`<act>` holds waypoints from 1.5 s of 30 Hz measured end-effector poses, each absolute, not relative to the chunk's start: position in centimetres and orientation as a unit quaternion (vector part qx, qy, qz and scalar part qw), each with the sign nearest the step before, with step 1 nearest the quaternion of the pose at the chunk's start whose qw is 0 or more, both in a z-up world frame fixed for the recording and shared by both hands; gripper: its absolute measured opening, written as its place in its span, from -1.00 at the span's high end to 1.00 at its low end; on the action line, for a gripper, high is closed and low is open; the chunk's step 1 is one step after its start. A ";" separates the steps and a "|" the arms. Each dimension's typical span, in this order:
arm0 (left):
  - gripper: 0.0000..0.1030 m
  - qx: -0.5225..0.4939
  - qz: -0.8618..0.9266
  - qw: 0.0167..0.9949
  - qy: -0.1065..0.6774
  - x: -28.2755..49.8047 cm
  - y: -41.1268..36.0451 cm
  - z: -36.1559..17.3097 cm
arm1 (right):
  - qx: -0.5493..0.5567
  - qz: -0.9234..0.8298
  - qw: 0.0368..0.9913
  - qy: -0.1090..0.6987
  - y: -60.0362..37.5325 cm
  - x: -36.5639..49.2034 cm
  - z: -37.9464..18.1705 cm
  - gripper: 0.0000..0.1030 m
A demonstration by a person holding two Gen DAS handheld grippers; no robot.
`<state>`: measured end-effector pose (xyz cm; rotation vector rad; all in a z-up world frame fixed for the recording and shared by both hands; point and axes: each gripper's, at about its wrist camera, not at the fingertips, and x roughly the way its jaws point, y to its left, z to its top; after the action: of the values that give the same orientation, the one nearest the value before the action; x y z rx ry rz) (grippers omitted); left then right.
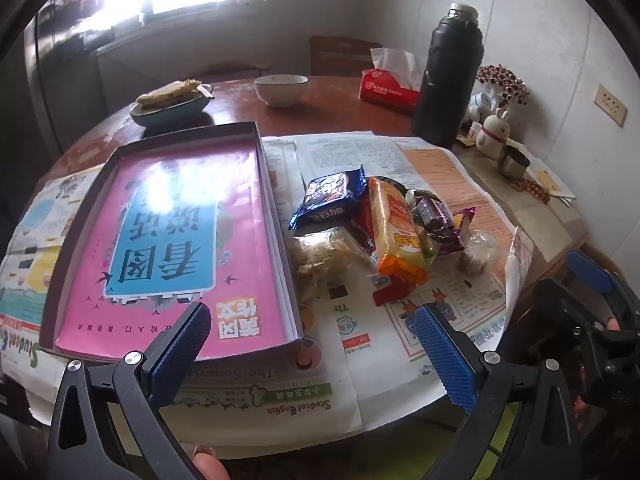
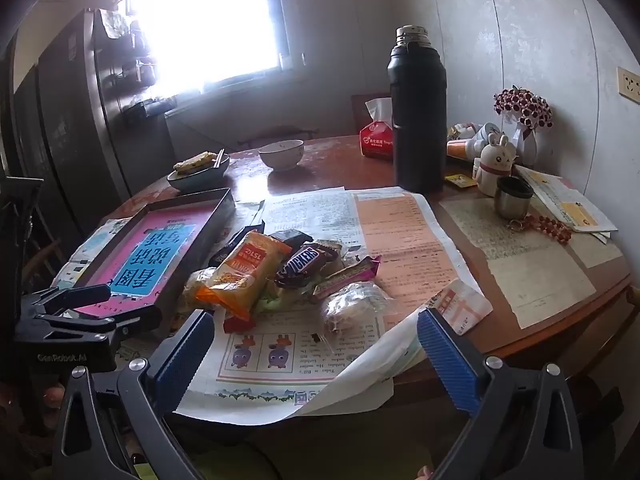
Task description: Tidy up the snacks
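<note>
While both grippers hang spread and empty at the table's near edge, the snacks [image 2: 280, 276] lie heaped just right of the tray [image 1: 276, 184]; straight ahead of the right gripper [image 2: 316, 354], likely nearer than the left gripper [image 1: 312, 346].

Left wrist view: taken from near table edge, aimed forward and down across table [image 1: 340, 96], shallow box [image 1: 276, 208] close at left. Right wrist view: taken from further right, lower angle, facing same way toward window. Both held close to near edge. Shared in both: snack pile [image 1: 384, 224] [image 2: 280, 276], box [image 2: 224, 208], black flask [image 1: 448, 76] [image 2: 418, 112], newspaper [image 1: 360, 148].
</note>
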<state>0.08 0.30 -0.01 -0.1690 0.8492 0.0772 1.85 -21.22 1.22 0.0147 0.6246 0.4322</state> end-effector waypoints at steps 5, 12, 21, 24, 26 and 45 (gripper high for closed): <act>-0.97 -0.058 0.041 0.915 0.397 -1.0 -0.4 0.9 | -0.014 0.206 0.926 0.315 -20.5 2.3 1.1 -0.99; -0.97 -0.051 0.036 0.914 0.401 -0.7 -0.7 0.7 | -0.017 0.211 0.928 0.307 -20.0 1.5 1.0 -0.99; -0.97 -0.049 0.035 0.915 0.399 -0.8 -0.8 0.6 | -0.018 0.209 0.928 0.309 -20.1 1.4 1.1 -0.99; -0.97 -0.048 0.034 0.915 0.400 -0.7 -0.8 0.6 | -0.017 0.209 0.928 0.309 -20.1 1.4 1.1 -0.99; -0.97 -0.046 0.034 0.915 0.400 -0.7 -1.0 0.7 | -0.017 0.209 0.928 0.309 -20.1 1.4 1.1 -0.99; -0.97 -0.045 0.036 0.915 0.400 -0.8 -1.2 0.6 | -0.014 0.209 0.927 0.313 -20.3 1.5 0.8 -0.99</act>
<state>-0.85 -1.18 0.56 -0.0931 0.8232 0.0740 1.53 -20.32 0.81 -0.0288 0.6411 0.4282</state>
